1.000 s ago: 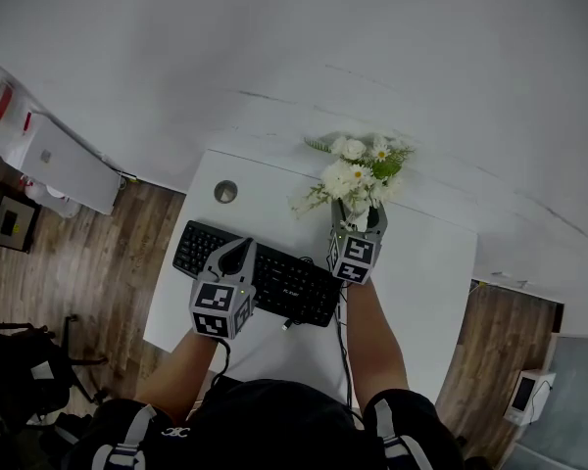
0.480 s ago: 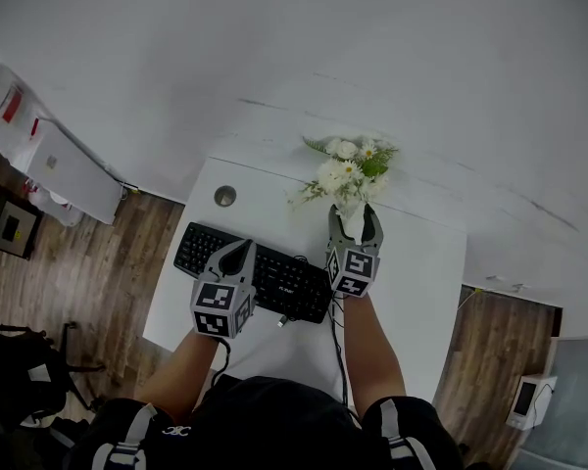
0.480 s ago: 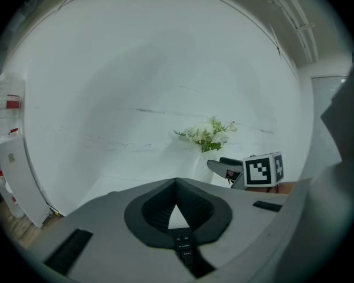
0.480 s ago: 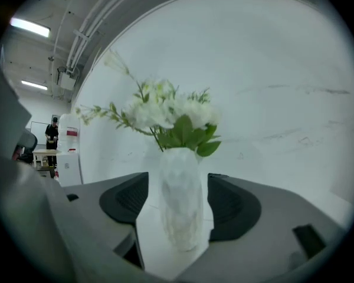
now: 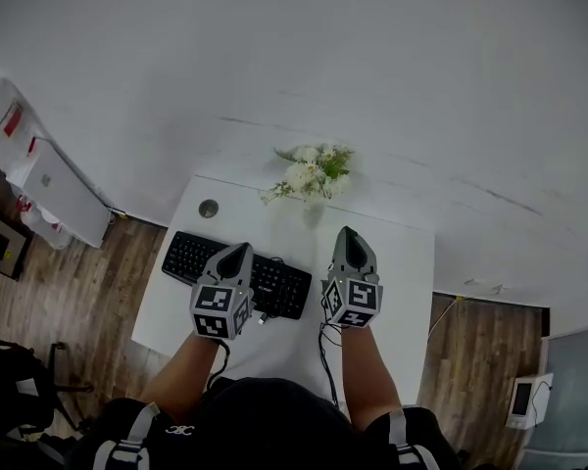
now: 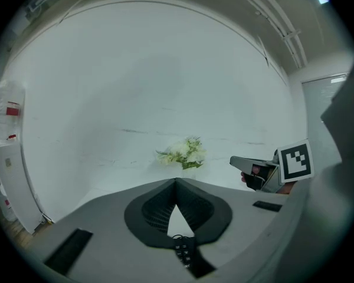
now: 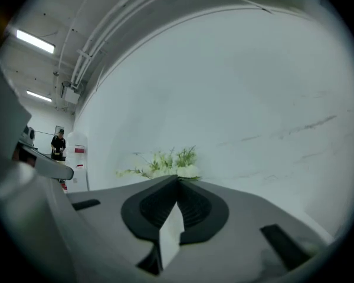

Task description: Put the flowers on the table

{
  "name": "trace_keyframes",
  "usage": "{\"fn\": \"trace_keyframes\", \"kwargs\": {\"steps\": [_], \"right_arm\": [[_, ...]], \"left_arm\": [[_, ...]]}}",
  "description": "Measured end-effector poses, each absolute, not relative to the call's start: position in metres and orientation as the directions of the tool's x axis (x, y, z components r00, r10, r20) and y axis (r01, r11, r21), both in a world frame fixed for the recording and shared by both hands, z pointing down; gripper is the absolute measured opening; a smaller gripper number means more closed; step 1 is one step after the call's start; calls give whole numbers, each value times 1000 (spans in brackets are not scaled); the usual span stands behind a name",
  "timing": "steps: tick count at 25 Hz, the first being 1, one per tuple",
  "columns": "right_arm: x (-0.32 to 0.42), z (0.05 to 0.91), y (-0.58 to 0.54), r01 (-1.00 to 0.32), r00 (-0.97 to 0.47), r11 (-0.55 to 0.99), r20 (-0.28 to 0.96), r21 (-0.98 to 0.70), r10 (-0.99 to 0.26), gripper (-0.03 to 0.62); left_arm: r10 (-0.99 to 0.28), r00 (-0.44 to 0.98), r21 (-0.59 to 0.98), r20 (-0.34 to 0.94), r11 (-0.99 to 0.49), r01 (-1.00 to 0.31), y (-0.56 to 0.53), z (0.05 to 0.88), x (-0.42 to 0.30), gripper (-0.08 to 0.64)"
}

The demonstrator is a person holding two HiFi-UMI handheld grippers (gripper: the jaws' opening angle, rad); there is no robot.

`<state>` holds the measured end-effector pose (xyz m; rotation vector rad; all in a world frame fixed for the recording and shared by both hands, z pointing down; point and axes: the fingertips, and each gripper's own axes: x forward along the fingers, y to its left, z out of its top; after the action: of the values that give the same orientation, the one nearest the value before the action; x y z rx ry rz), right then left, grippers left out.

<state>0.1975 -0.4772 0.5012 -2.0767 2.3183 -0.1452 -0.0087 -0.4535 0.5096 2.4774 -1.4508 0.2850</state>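
Note:
A bunch of white flowers with green leaves [image 5: 309,172] stands at the back edge of the white table [image 5: 402,262], against the wall. No gripper touches it. My right gripper [image 5: 347,233] is in front of the flowers, well apart from them, its jaws closing fully together with nothing between them. My left gripper [image 5: 237,253] hovers over the keyboard, shut and empty. The flowers [image 6: 183,153] show beyond the tips of the left gripper [image 6: 176,181] in the left gripper view. In the right gripper view the flowers [image 7: 165,163] show just past the right gripper [image 7: 177,178].
A black keyboard [image 5: 235,272] lies on the table's left half, with a round cable hole [image 5: 209,208] behind it. A cable [image 5: 323,360] runs off the front edge. A white cabinet [image 5: 49,179] stands left of the table on the wood floor. A person [image 7: 59,143] stands far off.
My right gripper let go of the flowers, drew back toward me and closed its jaws. The flowers stay at the back of the table. The left gripper held its place.

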Motion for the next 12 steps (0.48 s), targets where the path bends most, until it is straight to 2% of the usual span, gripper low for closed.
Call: {"fn": "trace_keyframes", "kwargs": {"steps": [6,12], "right_arm": [[214,450,-418,-993,-79,79,-7,-83,-997,5],[220,446,-374,-991,-87,87,-9,-99,-996,5]], "left_arm": [[-825,505,114,253,-493,-862,-422,489,14,2],[-814,533,110,232,-522,-846,-400,480,34,2]]}}
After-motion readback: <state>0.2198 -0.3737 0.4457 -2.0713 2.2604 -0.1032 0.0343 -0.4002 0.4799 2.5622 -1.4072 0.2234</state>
